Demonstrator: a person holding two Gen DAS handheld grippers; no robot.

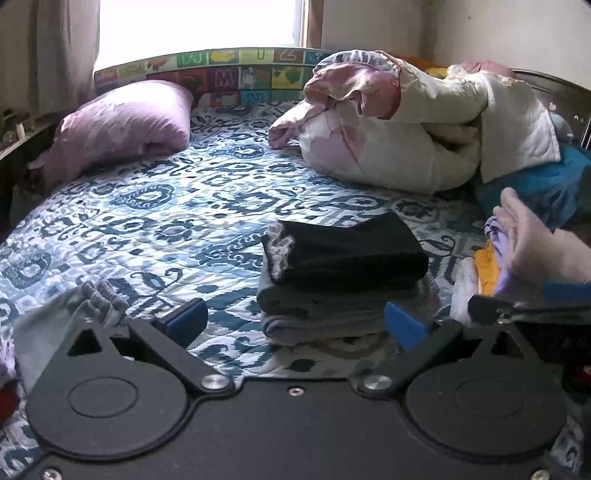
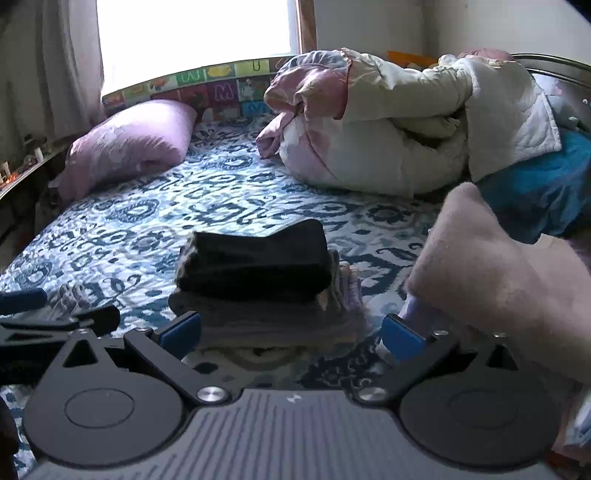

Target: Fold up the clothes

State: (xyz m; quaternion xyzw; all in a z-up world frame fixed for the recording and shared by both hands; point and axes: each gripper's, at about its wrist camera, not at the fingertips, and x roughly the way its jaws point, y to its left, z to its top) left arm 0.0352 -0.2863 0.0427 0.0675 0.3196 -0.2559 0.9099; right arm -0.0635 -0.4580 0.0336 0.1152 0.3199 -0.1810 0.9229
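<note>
On the quilted bedspread [image 1: 155,221], printed with dark blue ornaments on white, stands one stack of folded clothes [image 1: 343,291]. Its top piece is a black folded garment [image 1: 351,247], thick and soft, with a fuzzy grey edge at the left end; under it lie grey and pale lilac layers, about three, though the lowest ones are hard to separate.

The left gripper [image 1: 295,323] has its two blue-padded fingers set wide apart and holds nothing; the stack sits just beyond and between them. The right gripper [image 2: 291,332] is also spread wide and empty, with the same stack close in front of it.

The left wrist view alone shows a grey garment with a ribbed, gathered cuff [image 1: 74,314] lying loose at the left, and a small heap of yellow, purple and white clothes [image 1: 487,258] at the right. Beside this heap a pale pink fleecy piece [image 1: 532,243] rises; in the right wrist view it fills the right side, large and blurred, so its shape is unclear.

At the back lie one smooth lilac pillow [image 1: 122,125], one bundled cream-and-pink quilted comforter [image 1: 417,122], and a teal blanket [image 1: 535,184]. An alphabet play mat [image 1: 229,74] stands below the bright window [image 1: 199,26].
</note>
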